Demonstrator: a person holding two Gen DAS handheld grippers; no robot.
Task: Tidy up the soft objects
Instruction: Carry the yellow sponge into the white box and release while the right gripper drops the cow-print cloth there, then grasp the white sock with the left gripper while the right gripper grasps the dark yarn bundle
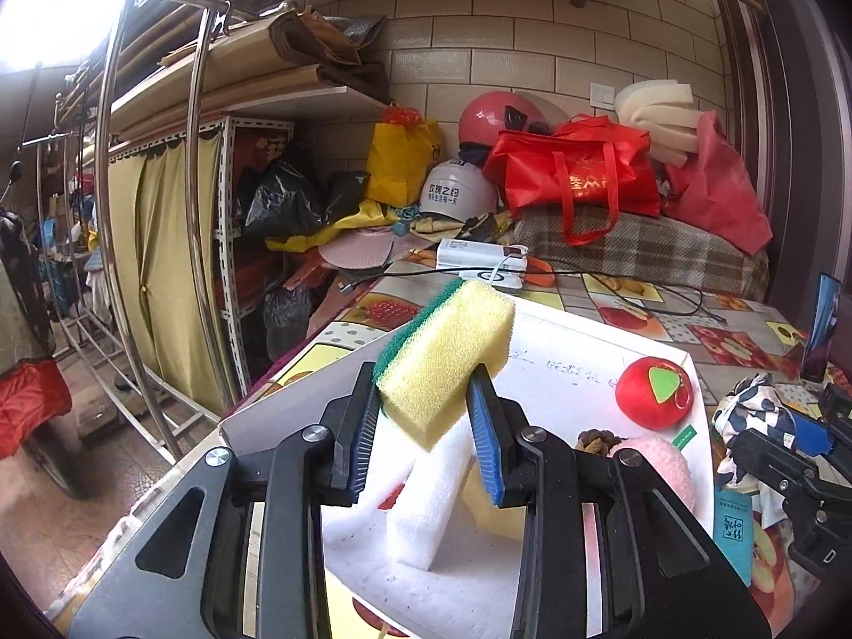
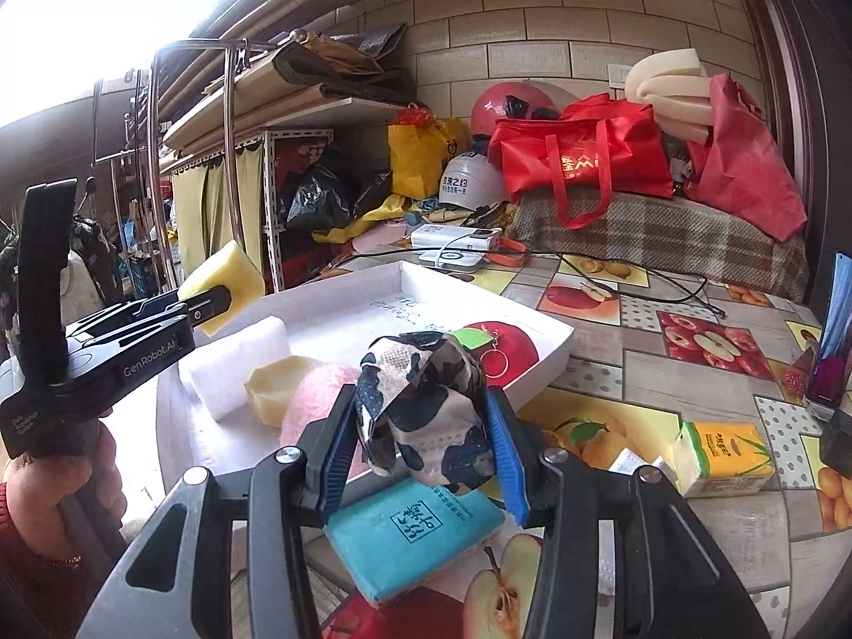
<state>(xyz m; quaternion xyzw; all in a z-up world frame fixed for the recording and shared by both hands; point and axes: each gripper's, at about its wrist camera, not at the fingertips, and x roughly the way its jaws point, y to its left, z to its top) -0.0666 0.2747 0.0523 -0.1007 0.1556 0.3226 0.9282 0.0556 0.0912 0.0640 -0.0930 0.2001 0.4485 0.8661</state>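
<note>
- Left gripper point(image 1: 426, 415) clamps a yellow sponge point(image 1: 447, 351) above the white tray point(image 1: 559, 330).
- Right gripper point(image 2: 420, 442) pinches a patterned face mask point(image 2: 426, 404) at the tray's near edge.
- A red plush apple point(image 1: 654, 391) lies in the tray, on the right.

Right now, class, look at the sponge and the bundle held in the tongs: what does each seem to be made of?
Sponge: yellow open-pored foam, matte, with a green fibrous scouring layer on one face; the pitted surface shows it.
Bundle: thin nonwoven fabric, probably a crumpled face mask, printed in black, white and tan; its dotted embossing and soft folds suggest this.
</note>
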